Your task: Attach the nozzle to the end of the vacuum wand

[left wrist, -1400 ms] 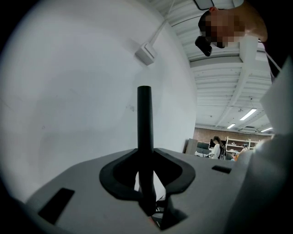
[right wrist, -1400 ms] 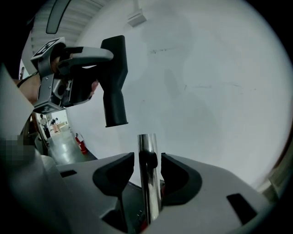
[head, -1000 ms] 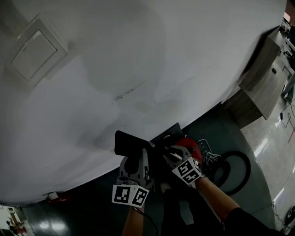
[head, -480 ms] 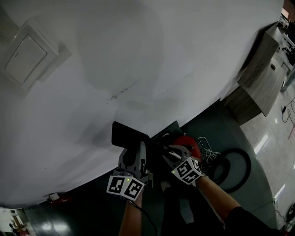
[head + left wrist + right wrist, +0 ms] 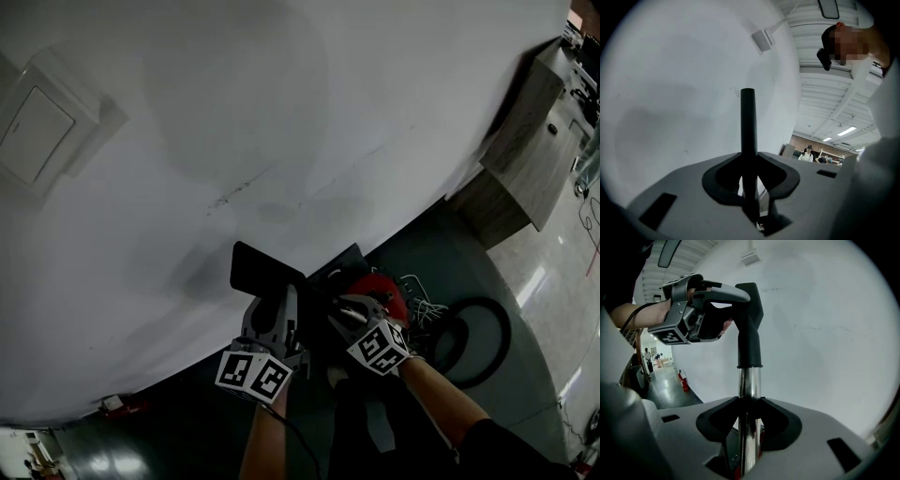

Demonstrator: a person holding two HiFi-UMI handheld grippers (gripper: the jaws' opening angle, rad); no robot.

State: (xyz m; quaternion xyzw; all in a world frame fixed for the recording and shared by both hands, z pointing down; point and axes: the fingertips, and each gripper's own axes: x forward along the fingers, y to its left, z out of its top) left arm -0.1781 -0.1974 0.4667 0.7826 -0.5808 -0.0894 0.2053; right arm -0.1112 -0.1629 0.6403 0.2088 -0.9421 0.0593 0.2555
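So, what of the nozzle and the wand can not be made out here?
Head view: where the black plastic nozzle meets the shiny metal vacuum wand is lost in shadow between the left hand-held gripper and the right hand-held gripper.
Left gripper view: the nozzle shows edge-on only; jaws hide its base.
Right gripper view: the bottom edge cuts off the wand's lower part.
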